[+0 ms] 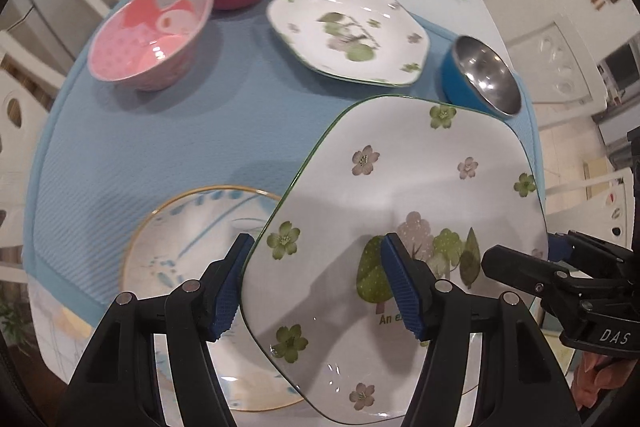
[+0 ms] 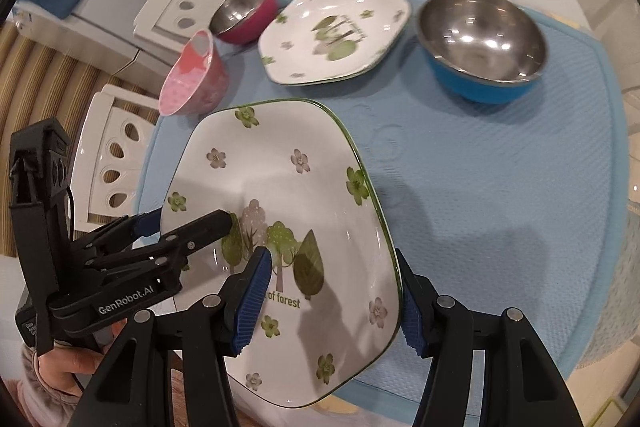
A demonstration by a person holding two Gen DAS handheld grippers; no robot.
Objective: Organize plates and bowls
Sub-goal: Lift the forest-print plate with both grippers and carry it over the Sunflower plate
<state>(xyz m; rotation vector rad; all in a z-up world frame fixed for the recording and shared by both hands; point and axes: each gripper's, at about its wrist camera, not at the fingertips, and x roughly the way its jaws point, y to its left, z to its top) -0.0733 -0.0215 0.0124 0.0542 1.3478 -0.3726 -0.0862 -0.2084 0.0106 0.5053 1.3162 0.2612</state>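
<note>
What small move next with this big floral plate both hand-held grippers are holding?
Probably ease the large floral plate down onto the gold-rimmed plate that lies partly beneath it on the blue mat. The left hand-held gripper and right hand-held gripper each clamp an edge, so lower both evenly.

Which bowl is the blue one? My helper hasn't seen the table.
On the blue mat, look right of the small flowered plate. The blue bowl sits there alone, steel inside, blue outside; the other steel bowl is magenta.
</note>
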